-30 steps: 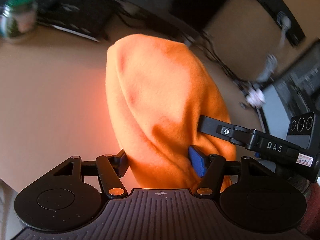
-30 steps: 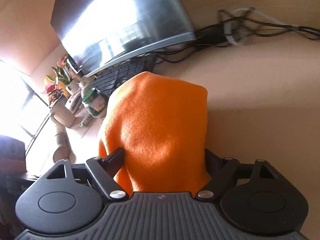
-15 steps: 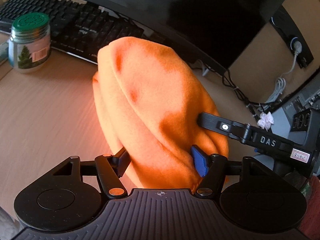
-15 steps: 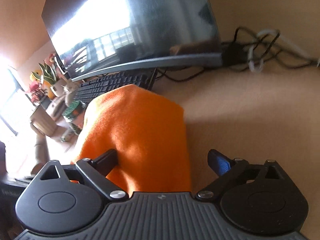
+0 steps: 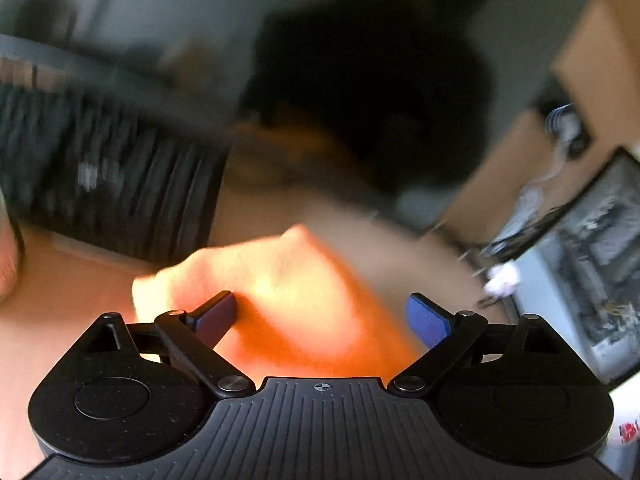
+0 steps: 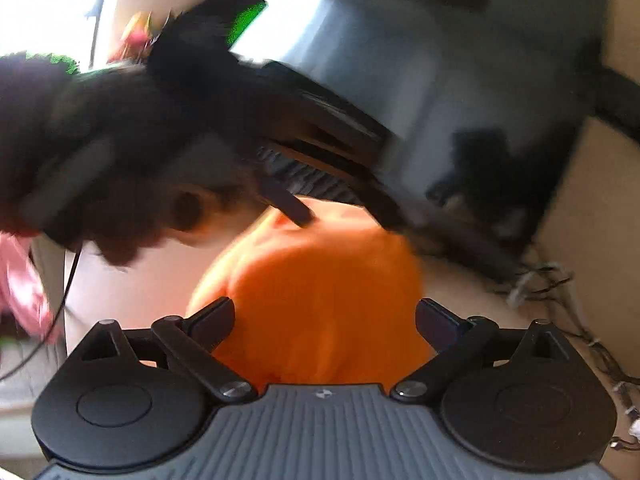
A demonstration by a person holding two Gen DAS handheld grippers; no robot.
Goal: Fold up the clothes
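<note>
An orange fleece garment (image 6: 320,308) lies bunched in a rounded, doubled-over mound on the pale wooden desk (image 5: 60,300), filling the lower centre of both wrist views, each smeared by motion blur. The left tongs (image 5: 320,316) stand spread wide, the blue pads well apart to either side of the cloth and gripping nothing; the right tongs (image 6: 324,318) are likewise parted with the mound sitting between the fingers, and no fold of fabric looks pinched. In the right wrist view the other tool's dark fingers reach in from the upper left, their tips (image 6: 298,210) just over the far edge of the garment. The cloth looks soft and napped, thick enough to hold a plump hump instead of lying flat, with one layer lapped over another along its left side. Such a shape fits a garment already doubled and let go, though whether more folds are wanted cannot be judged here. A dark keyboard (image 5: 100,184) runs across the left of the left wrist view, and a monitor (image 6: 420,80) stands behind the garment in the right wrist view.
</note>
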